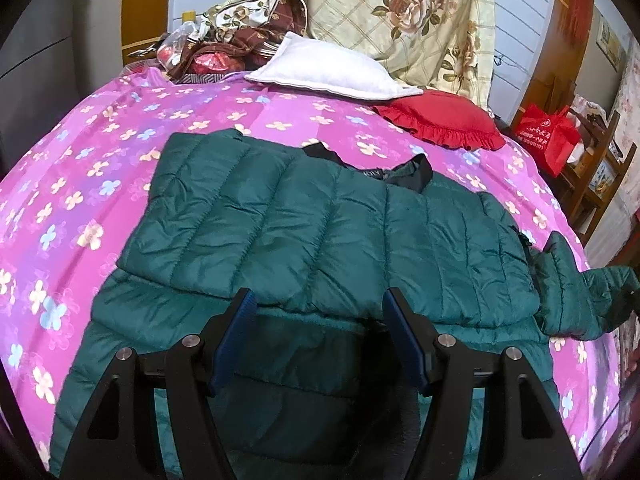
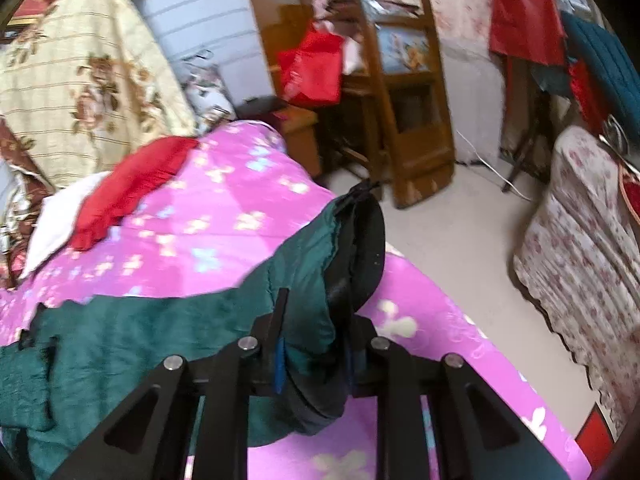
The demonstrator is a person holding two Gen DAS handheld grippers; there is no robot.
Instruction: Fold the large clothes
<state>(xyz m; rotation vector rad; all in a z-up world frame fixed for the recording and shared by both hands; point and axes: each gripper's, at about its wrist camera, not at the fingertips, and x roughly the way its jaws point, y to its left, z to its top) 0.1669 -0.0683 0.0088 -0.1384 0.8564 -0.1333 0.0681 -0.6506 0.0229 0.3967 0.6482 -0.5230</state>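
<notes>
Your right gripper [image 2: 316,344] has its jaws pinched tight on a bunched sleeve end [image 2: 352,240] of the green puffer jacket [image 1: 320,220], the dark cuff lining bulging up past the fingertips and lifted clear of the pink flowered bedspread [image 1: 100,160]. Your left gripper [image 1: 318,320] hangs over the jacket's lower half with its jaws spread wide, blue pads [image 1: 234,344] on either side of the quilted fabric but gripping nothing. The jacket lies flat across the middle of the bed, its left sleeve folded over the chest, black collar toward the headboard. Beyond it sit a white pillow [image 1: 332,72] and a red frilled cushion [image 1: 440,120], with a rose-patterned quilt [image 1: 400,16] propped against the wall. A red bag [image 1: 548,136] stands on wooden furniture beside the bed.
</notes>
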